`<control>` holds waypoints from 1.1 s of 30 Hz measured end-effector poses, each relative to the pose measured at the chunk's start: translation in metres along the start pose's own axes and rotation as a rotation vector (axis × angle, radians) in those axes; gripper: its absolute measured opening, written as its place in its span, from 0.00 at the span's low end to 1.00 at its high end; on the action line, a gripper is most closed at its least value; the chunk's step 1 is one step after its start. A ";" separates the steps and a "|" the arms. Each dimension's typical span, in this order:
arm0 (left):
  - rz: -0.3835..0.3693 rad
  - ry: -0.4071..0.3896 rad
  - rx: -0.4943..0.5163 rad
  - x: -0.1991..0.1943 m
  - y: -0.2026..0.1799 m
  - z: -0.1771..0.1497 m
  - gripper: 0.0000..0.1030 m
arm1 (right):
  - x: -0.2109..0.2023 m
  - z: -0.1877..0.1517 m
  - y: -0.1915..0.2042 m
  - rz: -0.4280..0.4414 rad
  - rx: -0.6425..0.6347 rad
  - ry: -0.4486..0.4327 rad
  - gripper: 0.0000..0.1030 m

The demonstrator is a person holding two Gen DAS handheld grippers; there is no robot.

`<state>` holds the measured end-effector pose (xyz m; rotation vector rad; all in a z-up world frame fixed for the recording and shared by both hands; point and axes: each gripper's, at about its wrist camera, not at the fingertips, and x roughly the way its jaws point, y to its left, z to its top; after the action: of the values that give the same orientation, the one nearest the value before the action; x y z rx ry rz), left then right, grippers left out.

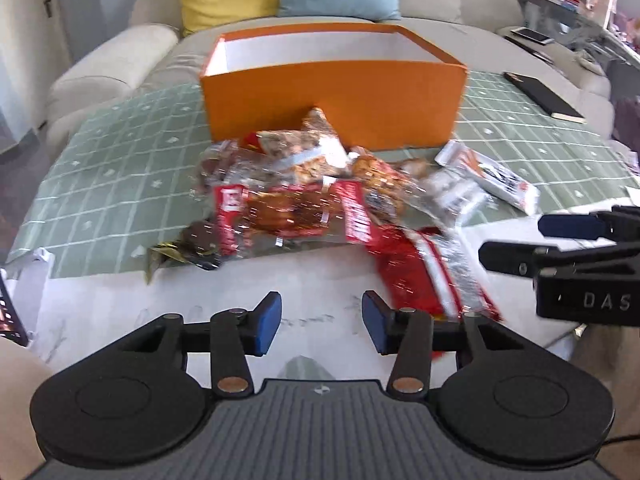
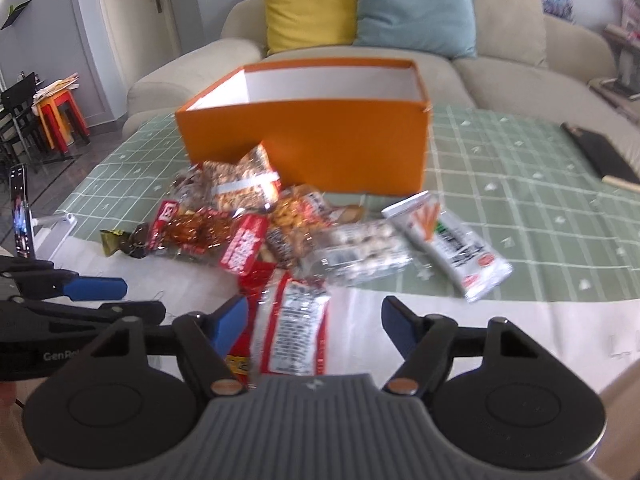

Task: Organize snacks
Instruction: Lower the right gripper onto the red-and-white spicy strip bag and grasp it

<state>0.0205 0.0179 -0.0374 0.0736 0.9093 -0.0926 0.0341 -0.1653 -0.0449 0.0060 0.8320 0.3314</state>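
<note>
On the table [image 1: 312, 280], a snack pile [image 1: 304, 200] lies just before the empty orange box [image 1: 332, 100]. The left gripper [image 1: 321, 322] hangs part-open over bare cloth; the right gripper [image 2: 314, 326], part-open, straddles a red packet [image 2: 292, 328] without pinching it.

right gripper [image 1: 516, 246] body, at 3 o'clock: "DAS"
left gripper [image 2: 138, 298] body, at 9 o'clock: "GenRo", cut off
snack packets [image 2: 292, 332]: print too blurred to read
</note>
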 end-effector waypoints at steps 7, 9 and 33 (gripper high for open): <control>0.074 0.002 0.028 0.016 0.004 0.006 0.58 | 0.031 0.002 0.017 0.017 -0.013 0.074 0.85; 0.081 0.006 0.039 0.021 0.007 0.007 0.58 | 0.039 0.003 0.017 0.002 -0.003 0.100 0.87; 0.143 0.080 0.039 0.046 0.013 0.006 0.59 | 0.083 0.001 0.033 -0.009 -0.041 0.232 0.75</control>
<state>0.0543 0.0277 -0.0695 0.1789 0.9800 0.0256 0.0770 -0.1100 -0.1001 -0.0755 1.0543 0.3453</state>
